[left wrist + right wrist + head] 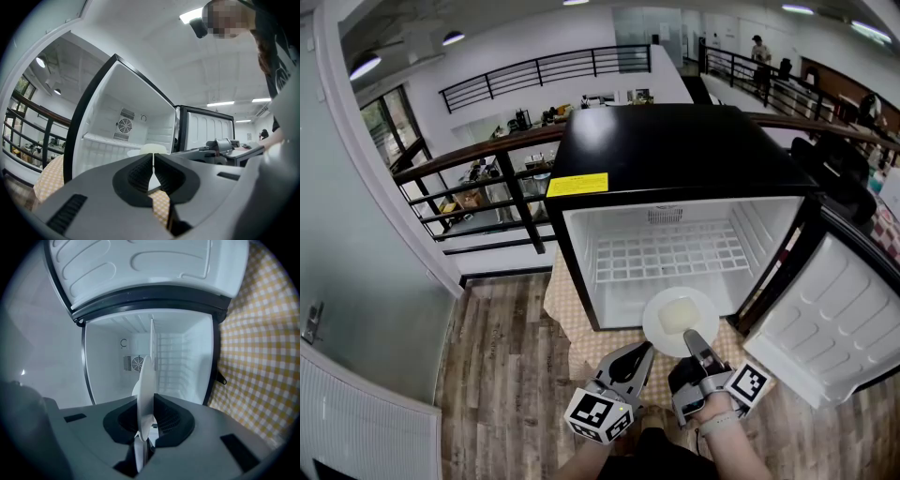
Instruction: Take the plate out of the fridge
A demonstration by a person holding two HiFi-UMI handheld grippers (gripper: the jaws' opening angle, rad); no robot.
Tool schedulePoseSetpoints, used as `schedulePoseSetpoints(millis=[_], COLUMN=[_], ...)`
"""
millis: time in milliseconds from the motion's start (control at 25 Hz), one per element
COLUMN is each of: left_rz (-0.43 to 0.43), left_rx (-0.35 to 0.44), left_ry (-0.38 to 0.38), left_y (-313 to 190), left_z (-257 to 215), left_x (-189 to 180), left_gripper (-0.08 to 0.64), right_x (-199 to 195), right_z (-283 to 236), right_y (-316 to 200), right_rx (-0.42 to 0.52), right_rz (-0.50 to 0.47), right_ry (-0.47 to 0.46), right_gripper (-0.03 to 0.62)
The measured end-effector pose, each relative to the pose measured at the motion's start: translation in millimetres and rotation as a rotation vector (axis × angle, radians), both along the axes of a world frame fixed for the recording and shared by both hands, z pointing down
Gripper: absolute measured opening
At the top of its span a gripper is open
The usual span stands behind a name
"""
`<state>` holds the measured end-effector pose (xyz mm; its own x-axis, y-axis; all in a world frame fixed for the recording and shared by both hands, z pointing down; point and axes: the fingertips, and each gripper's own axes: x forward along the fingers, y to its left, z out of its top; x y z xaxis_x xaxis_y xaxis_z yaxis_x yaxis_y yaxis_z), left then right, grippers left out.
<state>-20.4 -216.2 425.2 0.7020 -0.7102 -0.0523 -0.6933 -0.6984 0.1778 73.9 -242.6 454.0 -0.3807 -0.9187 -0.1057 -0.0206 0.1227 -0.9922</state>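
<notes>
While the right gripper (694, 339) clamps its near rim, the white plate (680, 321) hangs at the front lip of the open mini fridge (675, 150), at 6 o'clock of the compartment, with a pale yellowish slab (678, 314) lying on it. In the right gripper view the plate (145, 380) shows edge-on, pinched between that gripper's (149, 414) jaws. The left gripper (639, 354) sits at 8 o'clock of the plate, apart from it; its (153, 160) jaws meet with nothing between them. A wire shelf (666, 253) lies inside the fridge, the door (834, 319) stands swung out at 3 o'clock, and a checked cloth (567, 319) lies underneath.
</notes>
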Motion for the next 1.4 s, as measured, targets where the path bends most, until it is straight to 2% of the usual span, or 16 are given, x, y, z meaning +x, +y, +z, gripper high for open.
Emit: schedulePoseSetpoints(millis=[1400], left_rz=[-0.024], left_rx=[-0.001], left_ry=[-0.009], left_y=[42.8], left_z=[5.1], left_x=[-8.0], left_gripper=[0.017], right_x=[-4.2], right_z=[18.0], right_y=[44.8], right_rx=[-0.001], right_rz=[-0.012], right_ry=[-0.020], right_gripper=[0.056])
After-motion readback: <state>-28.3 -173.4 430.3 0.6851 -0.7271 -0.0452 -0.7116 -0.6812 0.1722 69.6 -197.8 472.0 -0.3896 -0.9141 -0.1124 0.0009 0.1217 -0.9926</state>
